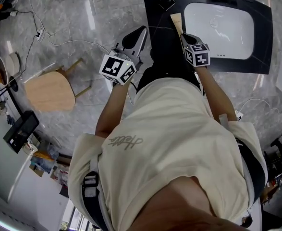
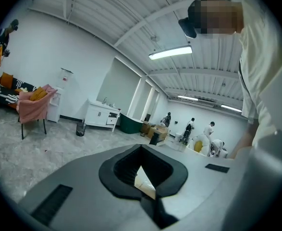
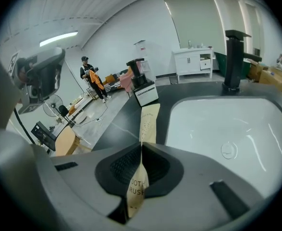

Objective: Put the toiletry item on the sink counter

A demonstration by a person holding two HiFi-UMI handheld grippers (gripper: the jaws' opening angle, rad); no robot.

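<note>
Currently my left gripper (image 2: 143, 177) hangs left of the dark sink counter (image 1: 160, 37), jaws closed on nothing. My right gripper (image 3: 141, 170) pinches the toothbrush packet (image 3: 148, 121) over that counter, just left of the white basin (image 1: 222, 28). I judge that only setting it down and letting go are left.

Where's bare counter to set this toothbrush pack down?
Bare black counter runs left of the basin, under the toothbrush pack in the right claw. Behind it, the small box and faucet take the back edge.
</note>
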